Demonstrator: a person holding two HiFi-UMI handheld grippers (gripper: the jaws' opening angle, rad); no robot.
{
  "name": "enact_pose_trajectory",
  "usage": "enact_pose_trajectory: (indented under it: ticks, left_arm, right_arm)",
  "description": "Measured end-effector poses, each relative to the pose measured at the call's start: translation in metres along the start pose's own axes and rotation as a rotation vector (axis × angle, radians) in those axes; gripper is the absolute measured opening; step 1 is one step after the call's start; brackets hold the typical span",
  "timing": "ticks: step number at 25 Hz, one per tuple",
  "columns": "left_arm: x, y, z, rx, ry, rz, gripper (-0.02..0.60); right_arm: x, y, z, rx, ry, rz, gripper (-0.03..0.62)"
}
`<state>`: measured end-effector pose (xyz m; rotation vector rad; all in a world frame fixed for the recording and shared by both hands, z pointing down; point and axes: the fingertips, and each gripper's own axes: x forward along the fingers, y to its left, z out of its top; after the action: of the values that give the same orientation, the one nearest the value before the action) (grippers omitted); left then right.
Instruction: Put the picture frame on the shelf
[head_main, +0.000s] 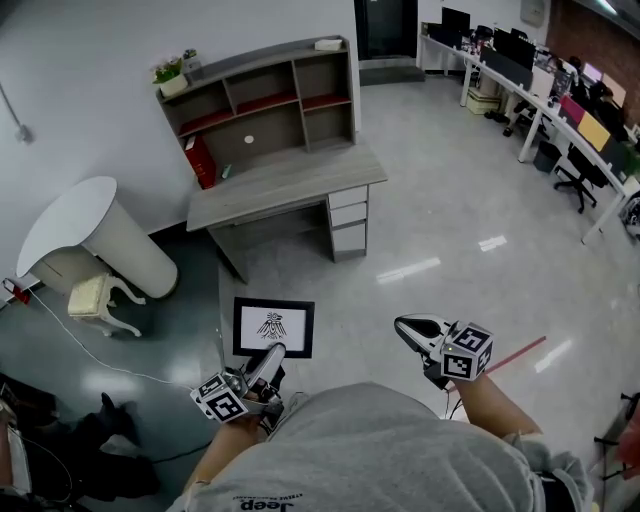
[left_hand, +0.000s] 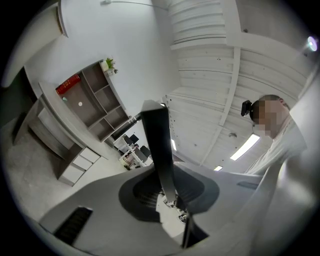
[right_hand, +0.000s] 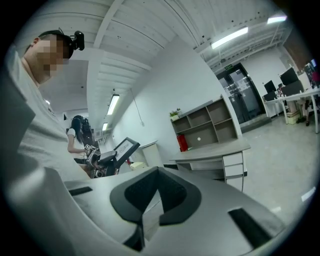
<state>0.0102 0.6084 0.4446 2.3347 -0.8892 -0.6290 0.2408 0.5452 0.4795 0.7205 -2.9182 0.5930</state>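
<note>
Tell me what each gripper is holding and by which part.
The left gripper clamps the black rectangular picture frame by its lower edge, the one nearest the person. The right gripper holds nothing.

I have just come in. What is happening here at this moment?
A person holds a picture frame in the left gripper, whose jaws clamp the frame at its lower edge. The right gripper holds nothing. The person stands on the open floor, apart from the desk. The shelf unit on that desk is ahead, and the frame is not yet placed there.
</note>
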Motion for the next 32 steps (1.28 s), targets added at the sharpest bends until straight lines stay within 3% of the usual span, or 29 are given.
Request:
enact_pose_trajectory:
  ticks: [11,25,32]
  left_arm:
    - [0.026,0.077,0.030,-0.052,0.018,-0.034,0.084]
    - [0.061,0.244,0.180,-0.065,0.096,-0.136,0.083]
    - [0.077,0.311,0.228,-0.077,0.127,-0.157,0.084]
  right_arm:
    - [0.063,-0.040,0.015,-0.015,0.036,-0.042,0.019]
    - [0.267,-0.095,0.102,-0.023,-0.005,-0.141,0.020]
    - [0.339,-0.127,0.128,-0.020,-0.004,-0.177,0.020]
